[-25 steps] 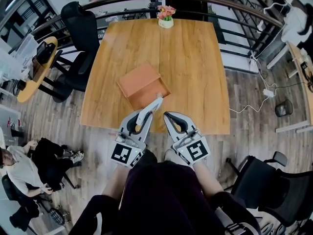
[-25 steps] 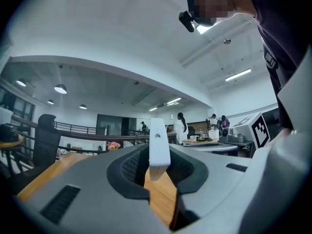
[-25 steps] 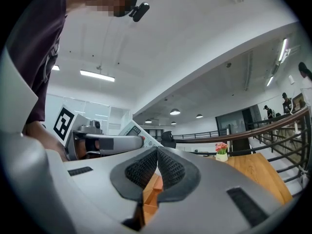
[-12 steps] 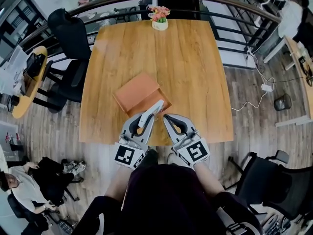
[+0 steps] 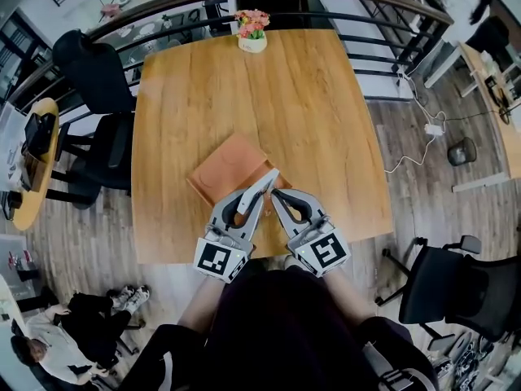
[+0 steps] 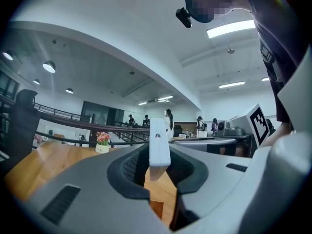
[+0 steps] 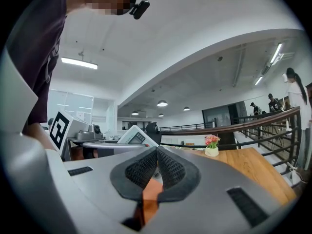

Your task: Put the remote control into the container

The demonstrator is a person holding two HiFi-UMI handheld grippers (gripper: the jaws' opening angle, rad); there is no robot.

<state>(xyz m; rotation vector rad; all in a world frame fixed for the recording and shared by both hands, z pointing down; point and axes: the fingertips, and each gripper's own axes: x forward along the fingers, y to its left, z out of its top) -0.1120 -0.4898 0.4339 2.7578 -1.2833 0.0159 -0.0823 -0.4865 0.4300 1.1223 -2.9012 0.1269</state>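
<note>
Holding the remote control (image 5: 264,181) in the left gripper (image 5: 254,194), pads pressed on the two flat faces of its near end, so that most of the white body sticks out forward past the tips. In the left gripper view, remote control (image 6: 159,147) seen edge-on, standing upright between the pads. Gripped at the end, probably, to let the long free part enter the container (image 5: 230,163) first, with nothing of the gripper in the way.

Hanging over the container's near right corner, not yet inside it. Judged from the head view, pointing toward the far right corner of the surface (image 5: 317,96) rather than lying along the box.

Container: an orange box, set askew close to the near edge of the wooden surface, left of the middle, within easy reach of both arms.

Right gripper (image 5: 278,195) just beside the left one, jaws pressed together on nothing. Idle rather than helping, since one light item hardly calls for a second grip. In its own view, button face of the remote control (image 7: 132,136) showing off to the left.

Flower pot (image 5: 251,31) at the far edge, well apart, no hindrance.

Next, presumably: lower and turn the remote control to match the box, then let go. Risk: catching one end on the rim and leaving it propped there.
</note>
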